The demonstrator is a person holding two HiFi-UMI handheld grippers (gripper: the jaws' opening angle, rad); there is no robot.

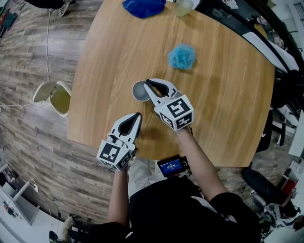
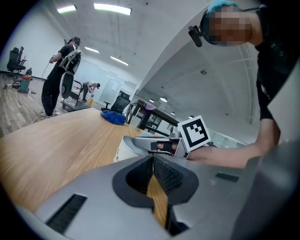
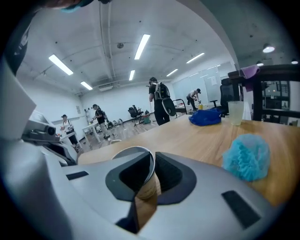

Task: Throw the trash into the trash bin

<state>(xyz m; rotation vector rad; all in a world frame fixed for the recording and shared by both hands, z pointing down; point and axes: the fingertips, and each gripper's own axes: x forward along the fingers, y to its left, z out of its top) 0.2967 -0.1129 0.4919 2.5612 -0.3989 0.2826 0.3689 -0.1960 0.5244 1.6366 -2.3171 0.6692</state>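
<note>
Down on the floor, left of the round wooden desk [image 1: 104, 57], stands the white trash bin [image 1: 52, 96], yellowish inside; what it holds I cannot make out. Over the desk's near edge hovers the left gripper [image 1: 137, 116], its jaws clenched together with nothing between them. Just to its right, near the desk's middle and well apart from the bin, is the paper cup [image 1: 137, 92], which looks empty inside. The right gripper [image 1: 147, 84] grasps it by the wall, one of the jaws inside the rim and the other outside. At the far edge lies a blue cloth [image 1: 143, 7]. Further right there is a fluffy blue ball [image 1: 182, 56], and behind it a clear plastic cup [image 1: 184, 6].
</note>
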